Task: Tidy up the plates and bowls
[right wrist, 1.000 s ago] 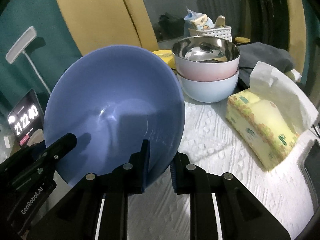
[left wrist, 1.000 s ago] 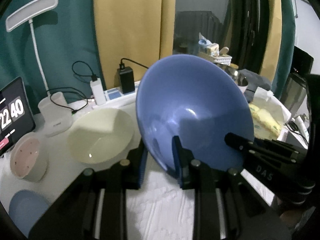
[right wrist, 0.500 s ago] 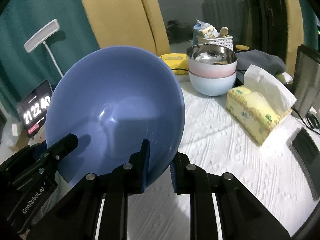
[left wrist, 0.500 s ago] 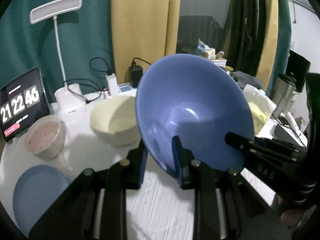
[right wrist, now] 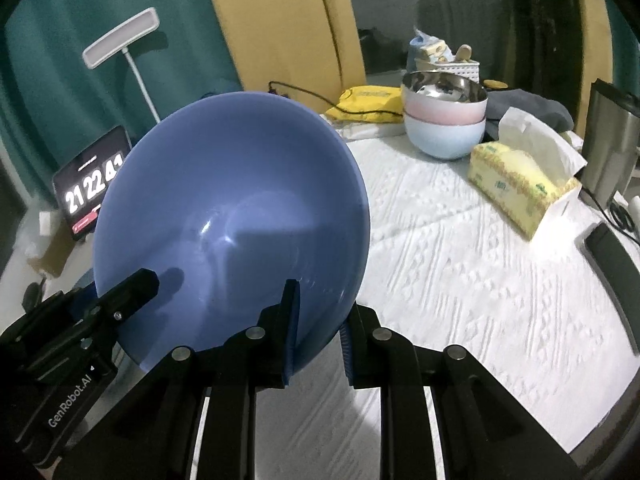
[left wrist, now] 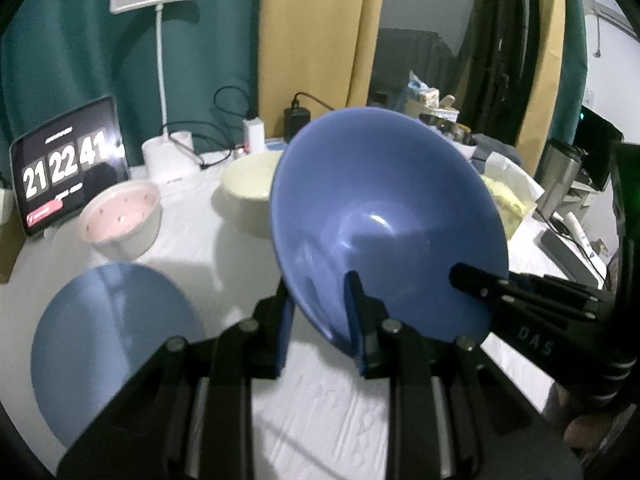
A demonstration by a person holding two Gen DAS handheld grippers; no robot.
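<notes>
Right wrist: left gripper [right wrist: 132,292] reads "GenRobot.AI".

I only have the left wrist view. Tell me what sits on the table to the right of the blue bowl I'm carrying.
Observer: A stack of bowls: steel on top, pink in the middle, pale blue at the bottom.
Operator: Say what lies nearest that stack.
Observer: A yellow tissue box, just right of it, apart from it.
Operator: Report the right hand-held gripper's grip.
Observer: The right hand-held gripper clamps the blue bowl at its lower rim, one finger inside and one outside.
</notes>
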